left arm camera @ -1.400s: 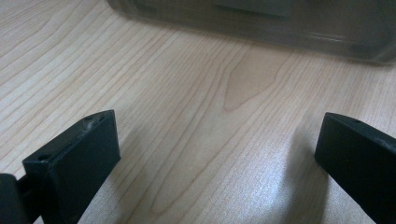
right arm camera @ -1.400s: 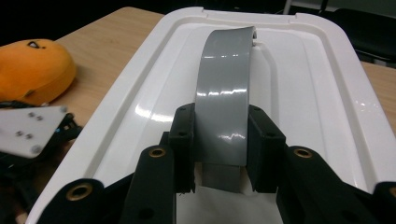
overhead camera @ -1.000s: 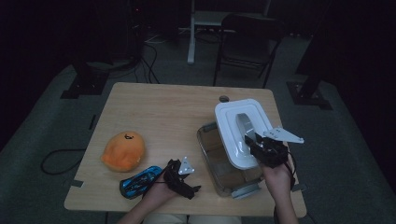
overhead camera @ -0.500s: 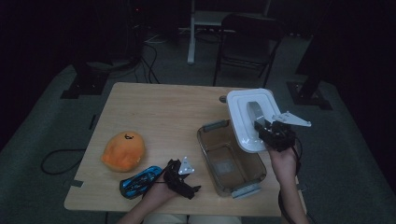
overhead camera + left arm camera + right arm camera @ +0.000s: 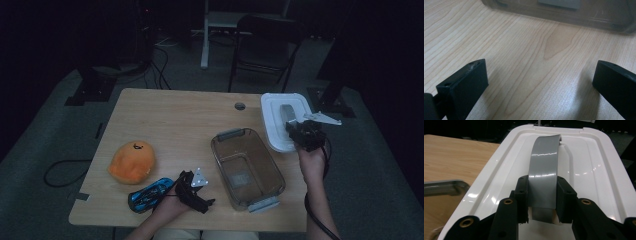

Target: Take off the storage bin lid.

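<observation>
Your right gripper (image 5: 541, 197) clamps the white plastic lid's grey handle (image 5: 544, 175), holding it clear of the open clear tub (image 5: 247, 167); your left gripper (image 5: 539, 82) rests spread apart, empty.

The left gripper (image 5: 192, 187) rests low at the near edge, held by the left hand (image 5: 170, 205), whose forearm enters from the bottom of the high view. Its 2 black jaws stand wide apart, gripping nothing. The right gripper (image 5: 305, 134) is raised at the far right, held by the right hand (image 5: 312, 162) with the forearm stretched forward. Its 2 jaws are pressed inward against a grey handle (image 5: 544, 172), 1 jaw on each side. A cable trails from each gripper.
</observation>
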The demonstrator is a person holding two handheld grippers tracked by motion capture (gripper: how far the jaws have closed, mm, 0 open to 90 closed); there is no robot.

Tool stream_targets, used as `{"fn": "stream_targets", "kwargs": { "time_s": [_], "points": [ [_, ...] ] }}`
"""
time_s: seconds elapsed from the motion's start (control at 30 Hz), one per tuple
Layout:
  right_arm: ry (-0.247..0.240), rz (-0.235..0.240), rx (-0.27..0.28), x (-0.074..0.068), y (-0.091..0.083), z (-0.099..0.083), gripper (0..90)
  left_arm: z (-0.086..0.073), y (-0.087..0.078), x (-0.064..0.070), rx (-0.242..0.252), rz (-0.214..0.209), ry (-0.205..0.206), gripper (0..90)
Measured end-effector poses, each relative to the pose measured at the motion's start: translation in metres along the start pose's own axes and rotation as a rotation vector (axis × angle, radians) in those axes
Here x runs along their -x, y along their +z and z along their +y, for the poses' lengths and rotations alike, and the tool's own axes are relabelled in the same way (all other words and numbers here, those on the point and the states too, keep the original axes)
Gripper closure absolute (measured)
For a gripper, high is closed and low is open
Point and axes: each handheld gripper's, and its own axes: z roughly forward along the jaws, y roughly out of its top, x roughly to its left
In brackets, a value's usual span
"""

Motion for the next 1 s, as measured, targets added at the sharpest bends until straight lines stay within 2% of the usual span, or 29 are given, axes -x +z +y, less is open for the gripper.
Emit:
{"fn": "stream_targets", "kwargs": {
  "time_s": [0.17, 0.27, 0.57, 0.73, 1.0],
  "points": [
    [0.035, -0.025, -0.035, 0.010, 0.020, -0.010, 67.5, 0.000, 0.000, 0.000, 0.000, -0.002, -0.002, 0.5],
    [0.035, -0.024, -0.058, 0.014, 0.034, -0.017, 67.5, 0.000, 0.000, 0.000, 0.000, -0.002, -0.002, 0.5],
    [0.062, -0.023, -0.131, 0.016, 0.072, -0.044, 67.5, 0.000, 0.000, 0.000, -0.003, -0.002, 0.001, 0.5],
    [0.087, -0.016, -0.155, 0.017, 0.083, -0.056, 67.5, 0.000, 0.000, 0.000, -0.003, -0.002, 0.001, 0.5],
    [0.091, -0.010, -0.186, 0.019, 0.091, -0.070, 67.5, 0.000, 0.000, -0.001, -0.003, 0.005, -0.006, 0.6]
  ]
}}
